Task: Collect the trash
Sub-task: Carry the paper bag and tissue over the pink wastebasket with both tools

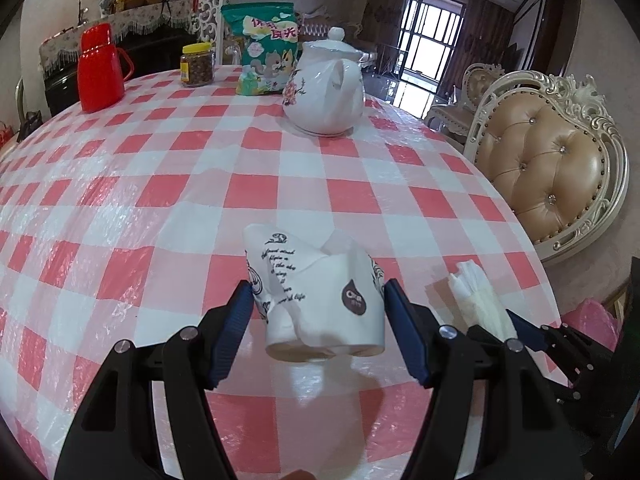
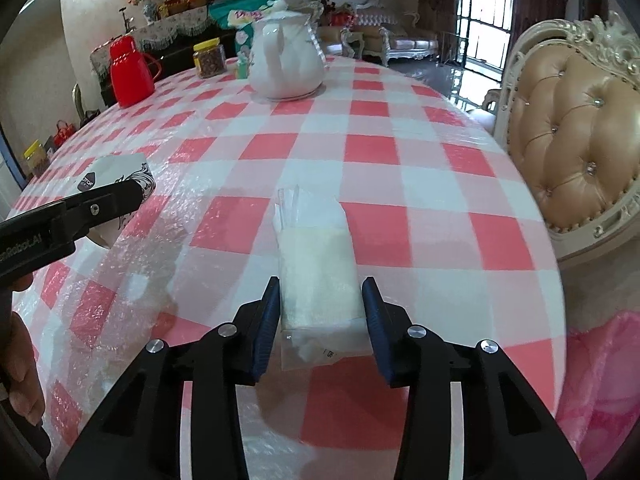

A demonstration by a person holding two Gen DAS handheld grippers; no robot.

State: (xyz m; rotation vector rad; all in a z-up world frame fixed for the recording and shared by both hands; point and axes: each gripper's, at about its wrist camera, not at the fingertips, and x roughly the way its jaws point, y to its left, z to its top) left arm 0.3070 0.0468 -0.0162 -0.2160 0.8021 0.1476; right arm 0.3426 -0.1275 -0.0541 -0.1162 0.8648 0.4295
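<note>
A crushed white paper cup (image 1: pixel 320 300) with dark print lies on its side on the red-and-white checked tablecloth (image 1: pixel 160 200). My left gripper (image 1: pixel 318 288) is shut on it, one blue pad on each flank. The same cup (image 2: pixel 112 172) shows at the left of the right wrist view, under a black left finger (image 2: pixel 104 204). A clear plastic packet (image 2: pixel 316 248) with white contents lies flat near the table's right edge. My right gripper (image 2: pixel 320 284) is closed around its near half, pads against both sides. From the left wrist view the packet (image 1: pixel 476 292) lies to the cup's right.
At the far side of the table stand a white teapot (image 1: pixel 324 88), a red flask (image 1: pixel 100 68), a yellow-lidded jar (image 1: pixel 197 65) and a green snack bag (image 1: pixel 266 48). A tan padded chair (image 2: pixel 576 140) stands right of the table. Pink plastic (image 2: pixel 600 380) lies below the table edge.
</note>
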